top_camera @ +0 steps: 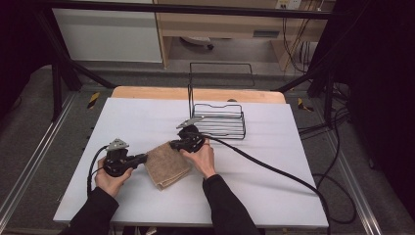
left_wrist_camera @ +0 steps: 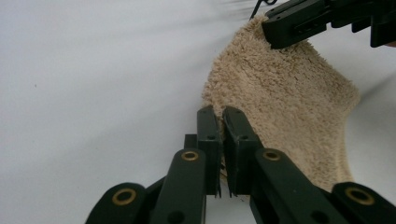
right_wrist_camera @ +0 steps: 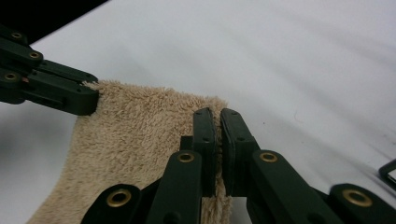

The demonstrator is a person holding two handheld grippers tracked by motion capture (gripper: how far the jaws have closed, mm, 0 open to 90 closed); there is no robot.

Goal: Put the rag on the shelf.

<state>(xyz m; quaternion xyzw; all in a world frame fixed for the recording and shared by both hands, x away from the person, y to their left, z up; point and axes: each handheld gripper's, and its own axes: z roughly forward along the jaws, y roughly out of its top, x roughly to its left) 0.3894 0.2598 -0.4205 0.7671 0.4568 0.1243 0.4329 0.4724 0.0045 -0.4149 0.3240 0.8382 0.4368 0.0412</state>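
Note:
A beige terry towel lies folded on the white table, between my two grippers. My left gripper is at its left corner, jaws shut on the towel's edge; the tips meet with pile between them. My right gripper is at the towel's far corner, also shut on the cloth, with its tips pinching the edge. Each gripper view shows the other gripper clamped on its own corner: the right gripper and the left gripper.
A black wire rack with a tall wire back stands just behind my right hand. A thick black cable trails from the right gripper across the table to the right edge. The table's near edge lies just under the forearms.

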